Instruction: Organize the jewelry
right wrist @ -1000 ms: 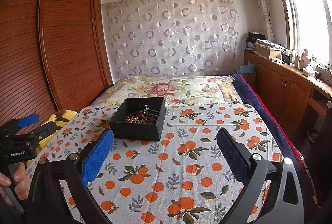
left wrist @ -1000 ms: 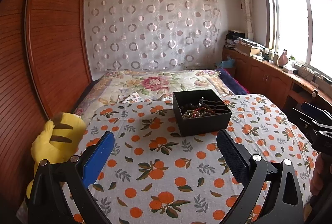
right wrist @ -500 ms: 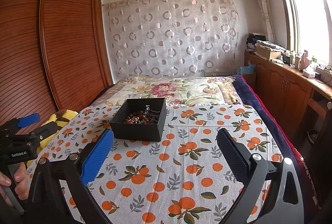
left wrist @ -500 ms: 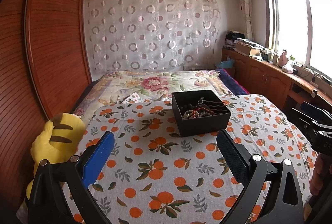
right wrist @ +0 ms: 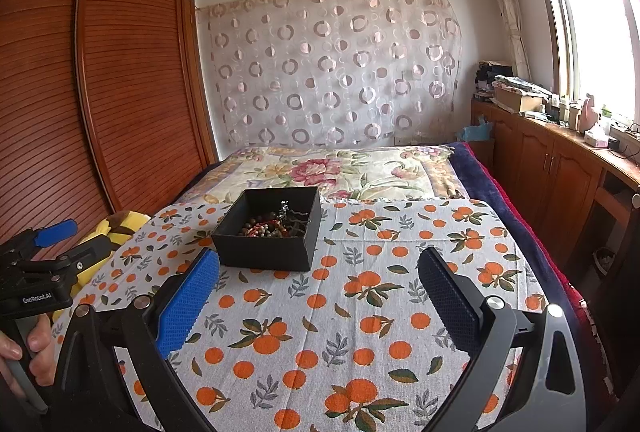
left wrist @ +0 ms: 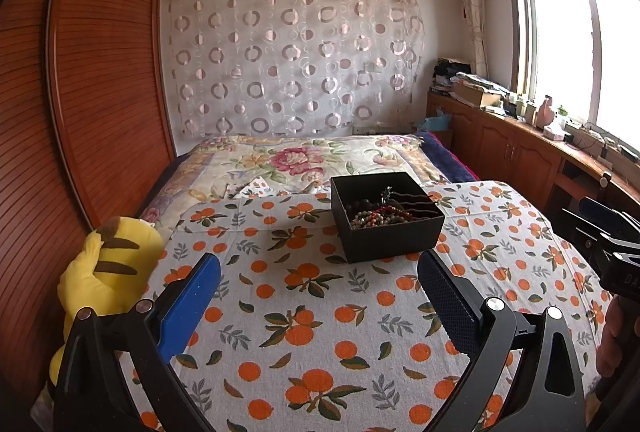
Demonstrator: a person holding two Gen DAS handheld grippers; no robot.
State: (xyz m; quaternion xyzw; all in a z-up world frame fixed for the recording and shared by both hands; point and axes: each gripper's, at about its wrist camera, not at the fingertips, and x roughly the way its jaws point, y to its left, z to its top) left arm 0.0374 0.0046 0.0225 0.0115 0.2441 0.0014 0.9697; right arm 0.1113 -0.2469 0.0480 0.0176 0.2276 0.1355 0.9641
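Left wrist: nothing moved in the last second; jewelry point(left wrist: 380, 218) sits in box point(left wrist: 394, 244), your fingers point(left wrist: 190, 306) apart, empty.

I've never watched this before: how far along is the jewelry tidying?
Beads and chains lie heaped in the black box on the orange-print cloth. None shows outside it. The left gripper and right gripper are open, holding nothing. That fits either sorting ahead or everything gathered.

matt black cardboard box point(left wrist: 387, 228), glossy beads point(left wrist: 380, 217) inside, orange-print woven cloth point(left wrist: 304, 312), ribbed varnished wood wardrobe point(left wrist: 100, 92), plush yellow toy point(left wrist: 108, 272)
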